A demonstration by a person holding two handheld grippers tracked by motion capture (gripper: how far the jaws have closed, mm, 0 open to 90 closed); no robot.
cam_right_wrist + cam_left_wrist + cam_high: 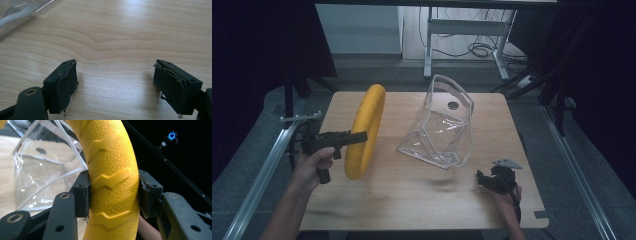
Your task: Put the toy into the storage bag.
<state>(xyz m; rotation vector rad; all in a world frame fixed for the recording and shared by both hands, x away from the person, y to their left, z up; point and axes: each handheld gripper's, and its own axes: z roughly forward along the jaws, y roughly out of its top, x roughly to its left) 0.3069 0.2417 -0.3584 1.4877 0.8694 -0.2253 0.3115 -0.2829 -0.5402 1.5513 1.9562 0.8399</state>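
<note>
Yellow ring (364, 131) upright in the raised left gripper's (362, 137) clamped jaws; right gripper (115, 85) low, jaws apart.

Ring (364, 131): no text, only raised zigzag ridges on a pebbled skin.
Bag (439, 127): no print or label that can be read.
Table (412, 195): bare wood grain, no marks.
Left gripper (113, 192): no lettering on the black parts.
Right gripper (115, 85): no lettering either.
</note>
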